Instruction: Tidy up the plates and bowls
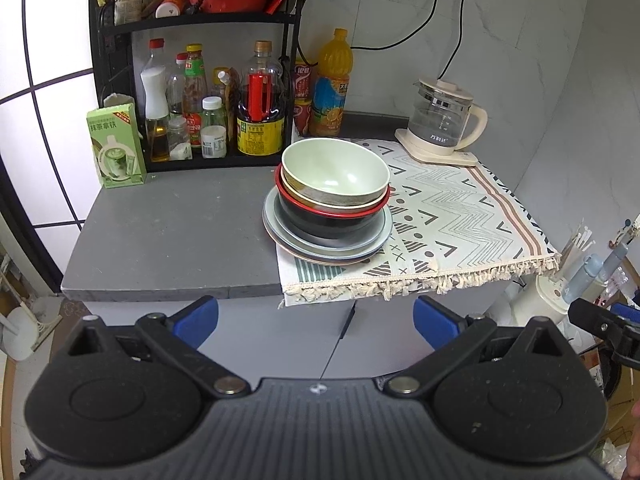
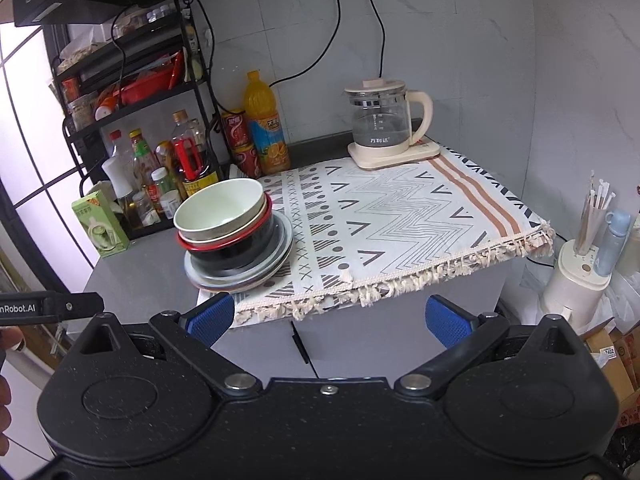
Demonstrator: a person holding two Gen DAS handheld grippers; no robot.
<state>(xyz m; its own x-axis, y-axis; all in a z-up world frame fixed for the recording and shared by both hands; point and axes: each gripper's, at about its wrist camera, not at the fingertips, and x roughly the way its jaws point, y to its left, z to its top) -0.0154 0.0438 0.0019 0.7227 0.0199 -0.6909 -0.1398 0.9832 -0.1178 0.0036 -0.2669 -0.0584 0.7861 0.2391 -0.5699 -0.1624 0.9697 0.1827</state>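
Note:
One stack of dishes stands at the left edge of the patterned cloth (image 1: 460,216) (image 2: 400,216). On top is a pale green bowl (image 1: 335,172) (image 2: 219,209), nested in a beige bowl and a red-rimmed black bowl (image 1: 328,222) (image 2: 232,254). Under them lie grey-blue plates (image 1: 288,236) (image 2: 276,256). My left gripper (image 1: 316,322) is open, held in front of the counter, below the stack, with nothing between its blue pads. My right gripper (image 2: 328,320) is open too, also off the counter's front edge, empty.
A black rack (image 1: 192,20) with sauce bottles, a green carton (image 1: 116,148), red cans and an orange juice bottle (image 1: 332,80) stand behind the stack. A glass kettle (image 1: 444,120) (image 2: 384,128) sits at the back right, cords up the wall. A white appliance (image 2: 576,288) with straws stands right.

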